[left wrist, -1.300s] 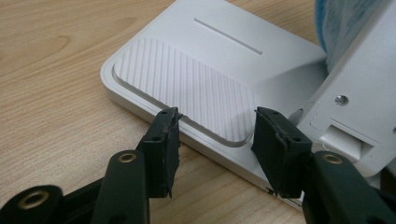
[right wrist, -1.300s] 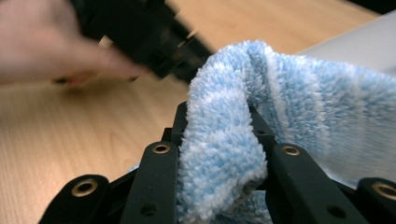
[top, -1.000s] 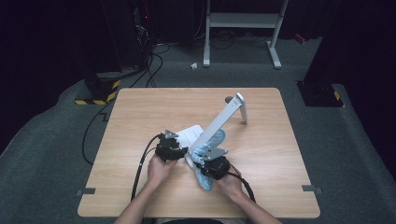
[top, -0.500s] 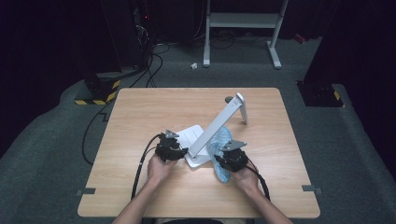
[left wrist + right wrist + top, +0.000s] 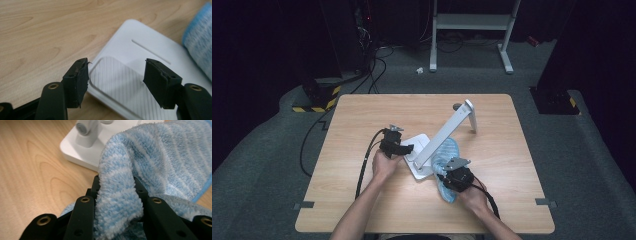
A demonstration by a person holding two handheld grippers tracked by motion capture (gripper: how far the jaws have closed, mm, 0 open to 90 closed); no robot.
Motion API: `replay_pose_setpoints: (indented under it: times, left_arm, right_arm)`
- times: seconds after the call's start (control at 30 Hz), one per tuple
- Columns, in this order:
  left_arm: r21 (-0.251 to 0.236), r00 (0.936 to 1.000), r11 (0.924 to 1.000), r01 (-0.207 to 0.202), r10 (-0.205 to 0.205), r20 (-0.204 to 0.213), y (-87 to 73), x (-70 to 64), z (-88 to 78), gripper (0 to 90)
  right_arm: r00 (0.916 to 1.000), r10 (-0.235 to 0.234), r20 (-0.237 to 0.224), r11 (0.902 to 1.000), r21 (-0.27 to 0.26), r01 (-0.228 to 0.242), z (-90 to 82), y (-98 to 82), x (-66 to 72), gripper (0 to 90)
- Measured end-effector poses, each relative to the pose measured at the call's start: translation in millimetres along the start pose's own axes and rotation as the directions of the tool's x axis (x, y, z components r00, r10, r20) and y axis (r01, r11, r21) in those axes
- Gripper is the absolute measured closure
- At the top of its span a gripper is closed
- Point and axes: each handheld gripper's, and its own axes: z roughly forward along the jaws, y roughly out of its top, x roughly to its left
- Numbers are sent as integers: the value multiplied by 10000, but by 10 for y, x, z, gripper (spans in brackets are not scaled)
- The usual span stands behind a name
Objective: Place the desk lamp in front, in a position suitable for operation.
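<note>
High view: a pale wooden table (image 5: 362,120) stands on grey carpet in a dark room, cables trailing off its far-left corner. Near the table's middle sits a white stand (image 5: 424,145) with a sloping arm. The left gripper (image 5: 404,148), jaws just opened and empty, hovers over the stand's base. The right gripper (image 5: 117,195) pinches a fold of blue striped cloth (image 5: 162,157), probably a towel, toward the near edge.

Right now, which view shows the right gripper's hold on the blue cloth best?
Right gripper view: a fold of the blue cloth is pinched between its jaws, close up. High view shows the right gripper over the cloth, small. Left gripper view catches just a cloth edge.
</note>
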Motion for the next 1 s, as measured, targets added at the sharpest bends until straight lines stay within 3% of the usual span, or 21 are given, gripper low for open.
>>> replay_pose_setpoints:
  times: [0.27, 0.4, 0.47, 0.57, 0.87, 1.0]
  left_arm:
    - [450, 10000, 9990, -84, 83, 26, 98, 101, 146, 354]
    - [511, 9979, 9987, 41, -75, 651, 89, 125, 164, 385]
    - [579, 9976, 9983, -100, 59, 695, 86, 109, 159, 384]
    - [796, 9957, 9966, -210, 137, 921, 72, 108, 130, 397]
    - [932, 9966, 9953, -255, 180, 805, -124, 21, -72, 434]
    - [1104, 9967, 9928, -476, 399, 709, -203, -25, -167, 440]
  right_arm:
    - [9996, -48, -280, 9998, 173, 53, -13, -15, 52, 701]
    - [9996, -78, -285, 9996, 257, 85, -17, -26, 64, 702]
    - [9995, 25, -326, 9996, 289, -15, 2, -28, 48, 703]
    - [9993, 147, -340, 9993, 348, -135, 31, -26, 23, 703]
    - [9996, 155, -249, 9988, 470, -143, 26, -31, -11, 703]
    - [9999, 154, -58, 9982, 586, -151, 25, -32, -54, 703]
